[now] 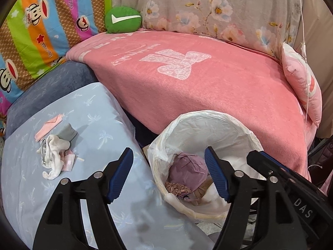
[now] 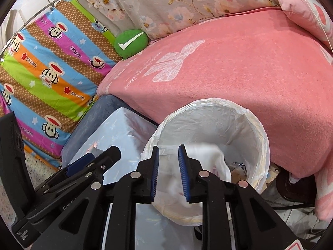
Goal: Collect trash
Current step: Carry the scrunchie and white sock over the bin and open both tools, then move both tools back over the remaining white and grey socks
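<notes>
**Dropping a white scrap into the bin**

While the right gripper (image 2: pixel 168 173) hangs over the near rim of the bin (image 1: pixel 226 114), its jaws stand a little apart, and a blurred white scrap (image 2: pixel 205 154) shows just past them, over the liner; whether the pads touch it I cannot tell, and it looks to be falling or about to fall. The left gripper (image 1: pixel 169 175) is spread wide and holds nothing, poised above the bin's left edge. Inside the bin lie a purple wad (image 1: pixel 188 167) and brown bits. More trash (image 1: pixel 55 148), white cloth and pink wrappers, sits far left on the blue table (image 1: pixel 100 125). To do this well, I judge, keep the right jaws centred over the opening, part them fully, then lift straight up so nothing snags the liner.
</notes>
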The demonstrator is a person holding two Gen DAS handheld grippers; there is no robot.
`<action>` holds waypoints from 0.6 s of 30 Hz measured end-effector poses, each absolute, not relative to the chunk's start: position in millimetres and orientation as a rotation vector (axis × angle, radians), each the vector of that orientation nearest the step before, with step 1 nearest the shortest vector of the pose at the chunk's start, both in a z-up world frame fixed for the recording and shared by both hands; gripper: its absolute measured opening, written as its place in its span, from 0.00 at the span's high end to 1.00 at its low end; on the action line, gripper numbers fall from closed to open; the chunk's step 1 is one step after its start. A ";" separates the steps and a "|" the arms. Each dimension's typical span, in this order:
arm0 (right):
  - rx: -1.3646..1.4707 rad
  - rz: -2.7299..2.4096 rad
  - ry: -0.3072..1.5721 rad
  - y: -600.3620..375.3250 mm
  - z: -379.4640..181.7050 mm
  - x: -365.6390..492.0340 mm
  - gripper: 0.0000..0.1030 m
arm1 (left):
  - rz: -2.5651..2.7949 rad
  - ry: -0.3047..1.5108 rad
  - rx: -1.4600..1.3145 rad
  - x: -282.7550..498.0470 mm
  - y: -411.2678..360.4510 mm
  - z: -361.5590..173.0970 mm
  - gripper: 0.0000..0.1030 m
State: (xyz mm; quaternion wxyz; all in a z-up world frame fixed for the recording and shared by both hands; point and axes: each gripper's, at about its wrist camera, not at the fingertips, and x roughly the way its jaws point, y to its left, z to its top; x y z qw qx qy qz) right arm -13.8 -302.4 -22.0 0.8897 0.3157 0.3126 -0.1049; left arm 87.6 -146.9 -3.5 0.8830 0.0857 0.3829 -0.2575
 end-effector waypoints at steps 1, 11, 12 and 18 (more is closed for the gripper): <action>0.651 -0.215 0.648 -301.4 -20.8 -14.0 0.76 | -0.531 0.800 0.176 87.8 -145.1 -4.2 0.34; 0.617 -0.172 0.670 -280.1 -19.1 -4.5 0.72 | -0.484 0.809 0.129 91.7 -116.3 -7.9 0.34; 0.612 -0.165 0.674 -276.9 -19.2 -2.4 0.72 | -0.477 0.811 0.121 92.8 -112.3 -8.5 0.34; 0.585 -0.133 0.692 -257.8 -19.0 6.2 0.72 | -0.439 0.821 0.089 98.7 -91.4 -9.8 0.34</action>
